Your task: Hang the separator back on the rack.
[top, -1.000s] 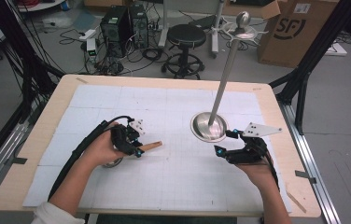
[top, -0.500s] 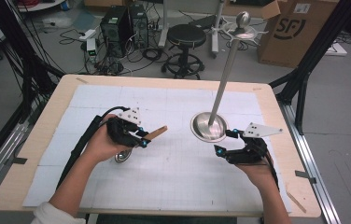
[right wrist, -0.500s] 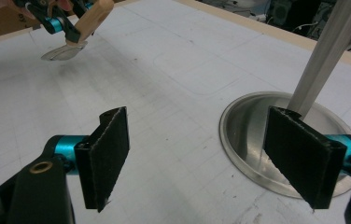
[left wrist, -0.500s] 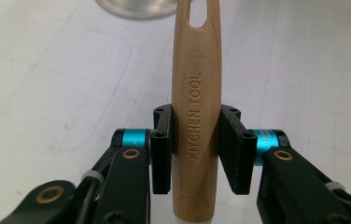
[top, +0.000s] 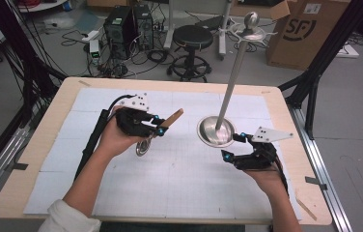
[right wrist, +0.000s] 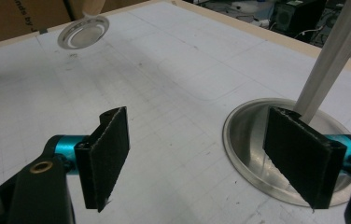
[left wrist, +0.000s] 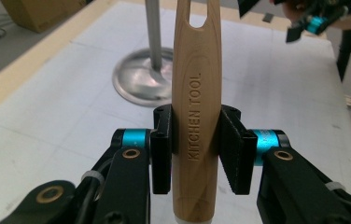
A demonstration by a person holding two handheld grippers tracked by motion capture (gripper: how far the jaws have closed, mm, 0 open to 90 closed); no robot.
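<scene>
Left claw (left wrist: 196, 156) clamping wooden handle (left wrist: 197, 107), lifted

The light wooden utensil handle (left wrist: 196, 116), pale tan with darker grain, bears the burnt-in words "KITCHEN TOOL." The left hand-held gripper (left wrist: 196, 151) is black with turquoise sleeves and brass rivets; the right hand-held gripper (right wrist: 208, 161) has the same colours. The shiny silver metal stand (top: 216, 129) sits centre-right on the white gridded mat (top: 179, 188) over the pale wood counter (top: 34, 145).
</scene>
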